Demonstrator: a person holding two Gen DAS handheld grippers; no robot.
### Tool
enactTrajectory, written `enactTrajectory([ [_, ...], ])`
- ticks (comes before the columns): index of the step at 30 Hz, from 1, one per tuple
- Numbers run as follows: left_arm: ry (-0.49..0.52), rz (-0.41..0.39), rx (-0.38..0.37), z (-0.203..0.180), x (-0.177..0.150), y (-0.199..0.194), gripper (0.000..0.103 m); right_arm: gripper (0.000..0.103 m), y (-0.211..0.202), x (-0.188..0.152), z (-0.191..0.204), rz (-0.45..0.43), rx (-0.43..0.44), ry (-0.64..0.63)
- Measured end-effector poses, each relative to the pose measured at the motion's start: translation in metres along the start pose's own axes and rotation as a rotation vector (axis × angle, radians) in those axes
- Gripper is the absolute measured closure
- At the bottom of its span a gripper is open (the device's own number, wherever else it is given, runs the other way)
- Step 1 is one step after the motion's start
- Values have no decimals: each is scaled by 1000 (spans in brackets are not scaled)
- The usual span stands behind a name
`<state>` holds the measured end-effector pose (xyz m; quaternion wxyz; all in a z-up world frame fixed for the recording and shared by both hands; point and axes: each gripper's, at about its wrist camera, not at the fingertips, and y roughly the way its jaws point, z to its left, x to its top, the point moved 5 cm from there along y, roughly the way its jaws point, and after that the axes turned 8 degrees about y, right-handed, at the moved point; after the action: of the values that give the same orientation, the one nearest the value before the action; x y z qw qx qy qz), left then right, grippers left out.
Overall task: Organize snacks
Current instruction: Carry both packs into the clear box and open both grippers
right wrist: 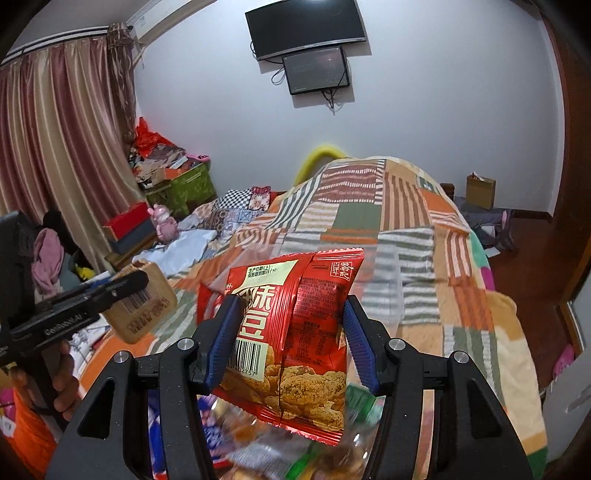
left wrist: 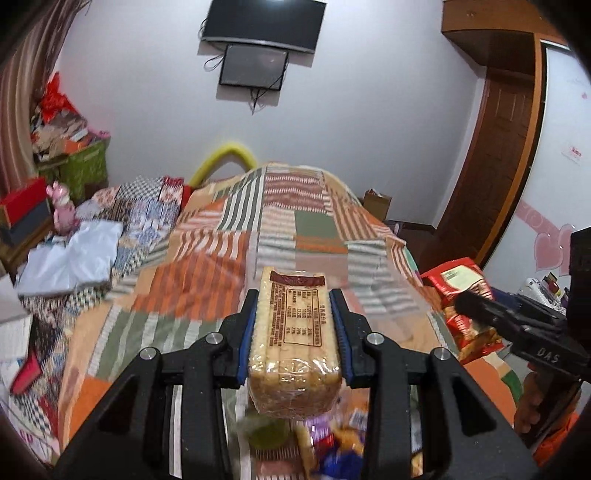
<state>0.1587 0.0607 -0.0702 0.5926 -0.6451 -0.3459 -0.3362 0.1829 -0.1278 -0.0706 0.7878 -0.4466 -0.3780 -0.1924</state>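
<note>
My left gripper (left wrist: pixel 293 314) is shut on a clear-wrapped pack of beige biscuits (left wrist: pixel 293 332) and holds it above the bed. It also shows in the right wrist view (right wrist: pixel 142 302) at the left. My right gripper (right wrist: pixel 291 321) is shut on a red snack bag (right wrist: pixel 291 332) with a barcode and fried pieces printed on it. The red bag also shows in the left wrist view (left wrist: pixel 461 295) at the right. A blurred heap of mixed snack packets (left wrist: pixel 332 446) lies under both grippers, seen too in the right wrist view (right wrist: pixel 266 450).
A patchwork quilt (left wrist: pixel 258 229) in orange, green and striped squares covers the bed. White cloth (left wrist: pixel 74 254) and patterned fabrics lie at the left. Boxes and a pink toy (left wrist: pixel 62 206) stand by the curtain. A wooden door (left wrist: pixel 498 147) is at the right. Two screens (left wrist: pixel 258 26) hang on the wall.
</note>
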Motion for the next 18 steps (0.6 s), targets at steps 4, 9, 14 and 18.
enactTrajectory([
  [4,22,-5,-12,-2,18,17,67,50,15,10,-8,5,-9,14],
  [9,30,16,-27,1,30,46,67,50,34,23,-18,13,-32,22],
  [14,41,69,-37,5,34,85,67,50,56,30,-27,39,-52,22],
  [18,59,117,-51,4,33,113,67,50,77,33,-37,70,-65,32],
])
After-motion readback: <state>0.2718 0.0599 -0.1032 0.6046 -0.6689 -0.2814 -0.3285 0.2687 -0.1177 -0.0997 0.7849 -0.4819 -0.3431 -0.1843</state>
